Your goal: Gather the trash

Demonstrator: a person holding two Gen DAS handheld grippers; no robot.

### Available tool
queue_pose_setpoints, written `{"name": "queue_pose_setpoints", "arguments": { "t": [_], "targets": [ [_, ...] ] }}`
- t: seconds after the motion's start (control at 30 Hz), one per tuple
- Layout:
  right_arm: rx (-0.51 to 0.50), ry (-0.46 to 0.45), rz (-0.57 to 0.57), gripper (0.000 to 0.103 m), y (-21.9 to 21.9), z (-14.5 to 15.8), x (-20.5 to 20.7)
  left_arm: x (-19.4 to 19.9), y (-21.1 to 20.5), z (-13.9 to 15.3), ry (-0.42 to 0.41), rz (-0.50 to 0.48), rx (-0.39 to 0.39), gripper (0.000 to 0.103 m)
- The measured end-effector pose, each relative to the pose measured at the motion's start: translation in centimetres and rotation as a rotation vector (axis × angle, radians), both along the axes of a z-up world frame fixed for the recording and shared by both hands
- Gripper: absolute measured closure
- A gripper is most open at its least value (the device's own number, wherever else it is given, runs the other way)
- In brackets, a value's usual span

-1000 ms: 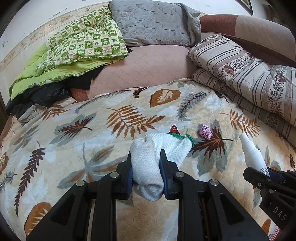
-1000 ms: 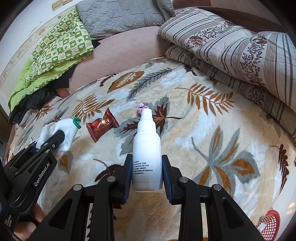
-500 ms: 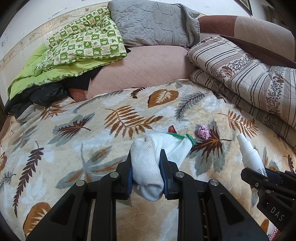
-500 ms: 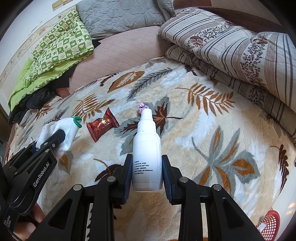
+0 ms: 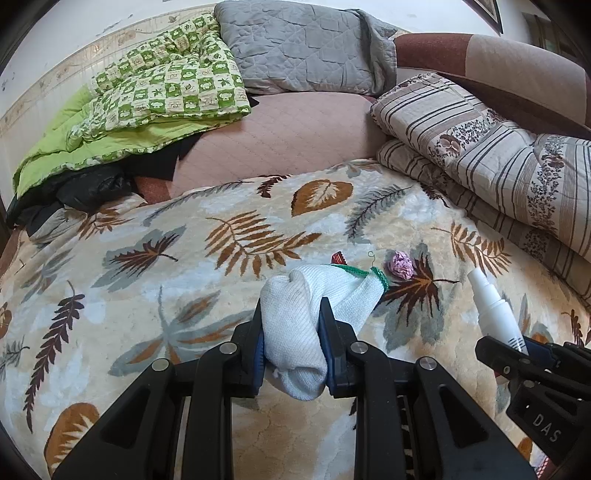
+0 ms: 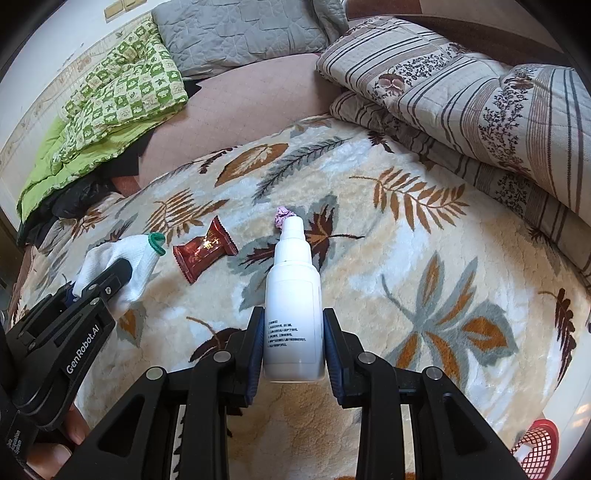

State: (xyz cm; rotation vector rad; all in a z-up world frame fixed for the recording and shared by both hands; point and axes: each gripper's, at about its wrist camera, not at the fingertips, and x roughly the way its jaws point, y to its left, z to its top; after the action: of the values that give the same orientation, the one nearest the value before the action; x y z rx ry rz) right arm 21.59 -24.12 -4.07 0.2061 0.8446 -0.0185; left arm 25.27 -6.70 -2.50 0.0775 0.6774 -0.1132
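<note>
Left gripper [image 5: 291, 332], low centre of the left wrist view: clamped on a white glove [image 5: 295, 325] with a green cuff, jaws pressed into the bunched fabric from both sides, cuff end jutting up and to the right. Same gripper [image 6: 92, 291] at the lower left of the right wrist view, glove [image 6: 122, 262] sticking out past its tip, part of a hand [image 6: 55, 443] beneath it at the bottom left edge.

Right gripper [image 6: 294, 339], low centre of its own view: closed on a white spray bottle [image 6: 293, 314], pads against the bottle's sides near its base, nozzle pointed up-frame. Bottle [image 5: 495, 310] also at the right edge of the left wrist view, right gripper [image 5: 517, 354] below it.

On the leaf-patterned blanket [image 6: 406, 258]: a red candy wrapper [image 6: 205, 249] left of centre, between glove and bottle, touching neither. A crumpled pink scrap [image 6: 282, 216] just behind the bottle's nozzle, partly hidden there; clear in the left wrist view [image 5: 400, 264], just right of the glove's cuff.

A red mesh basket [image 6: 539, 450] at the bottom right corner. Folded striped quilts [image 6: 480, 92] upper right, a green checked quilt [image 6: 122, 99] upper left, a grey pillow [image 6: 236, 33] at top centre.
</note>
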Motion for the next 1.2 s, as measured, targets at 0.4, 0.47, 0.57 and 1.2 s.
{"name": "queue_pose_setpoints", "arguments": {
  "t": [0.4, 0.47, 0.57, 1.2],
  "targets": [
    [-0.012, 0.0, -0.014, 0.071, 0.0, -0.1, -0.1, -0.6, 0.1, 0.6, -0.02, -0.016, -0.024, 0.08],
    [-0.012, 0.002, -0.016, 0.071, 0.0, -0.1, 0.0, -0.6, 0.1, 0.7, -0.023, -0.021, -0.03, 0.08],
    [-0.011, 0.001, -0.017, 0.071, 0.0, 0.0, -0.1, -0.7, -0.1, 0.7, -0.03, -0.022, -0.027, 0.08],
    [-0.008, -0.01, -0.035, 0.071, -0.4, 0.5, -0.5, -1.3, -0.7, 0.8, -0.042, -0.057, -0.014, 0.08]
  ]
}}
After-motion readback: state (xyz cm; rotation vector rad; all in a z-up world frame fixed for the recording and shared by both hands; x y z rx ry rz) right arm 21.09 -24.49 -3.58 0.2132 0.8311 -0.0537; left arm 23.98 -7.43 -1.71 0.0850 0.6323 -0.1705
